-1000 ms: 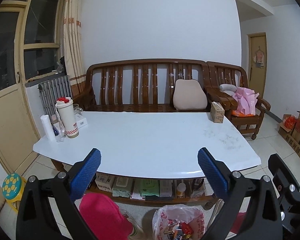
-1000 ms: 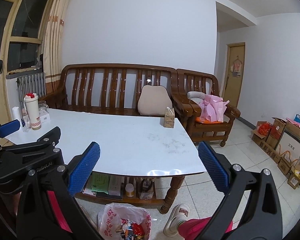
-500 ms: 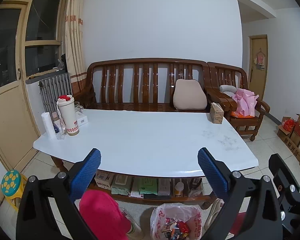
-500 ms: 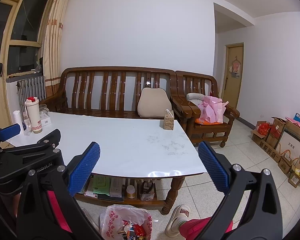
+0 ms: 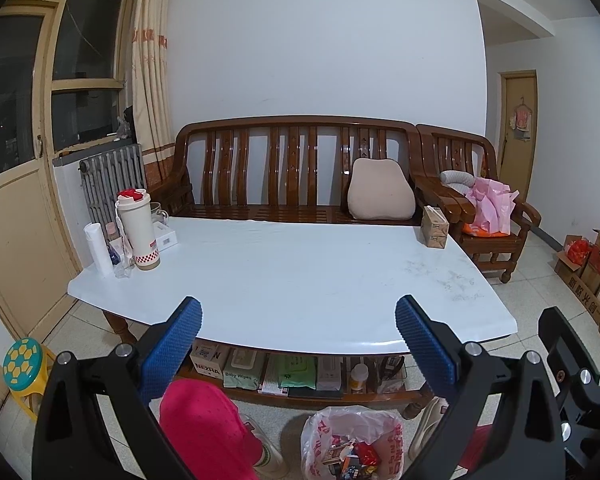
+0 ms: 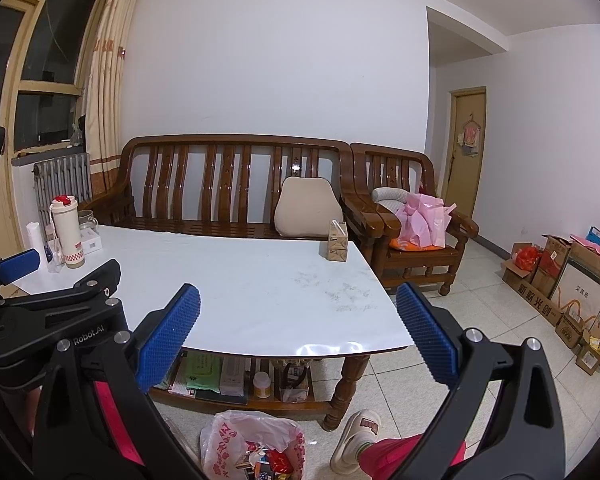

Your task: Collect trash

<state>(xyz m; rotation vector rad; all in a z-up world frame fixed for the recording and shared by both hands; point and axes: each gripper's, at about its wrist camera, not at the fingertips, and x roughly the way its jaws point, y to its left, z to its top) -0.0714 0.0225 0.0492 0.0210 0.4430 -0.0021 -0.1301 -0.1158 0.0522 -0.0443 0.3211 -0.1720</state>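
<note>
Both grippers, left gripper (image 5: 298, 322) and right gripper (image 6: 298, 320), hover jaws released, empty, above worktop (image 5: 284, 268); trash bag (image 5: 350, 436) on floor below.

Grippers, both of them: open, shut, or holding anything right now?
Left gripper: open, blue-padded fingers spread wide, nothing between them.
Right gripper: open, holding nothing.

A white worktop (image 5: 284, 280) on wooden legs stands on a pale tiled floor (image 6: 480, 344), in front of a slatted wooden sofa (image 5: 292, 168) and a matching armchair (image 6: 408, 216) set against a plain white wall (image 5: 320, 48). A window (image 5: 84, 56) with a cream curtain (image 5: 150, 64) and a grey radiator (image 5: 112, 180) occupies the left side; a yellowish door (image 6: 466, 152) is at the far right.
</note>
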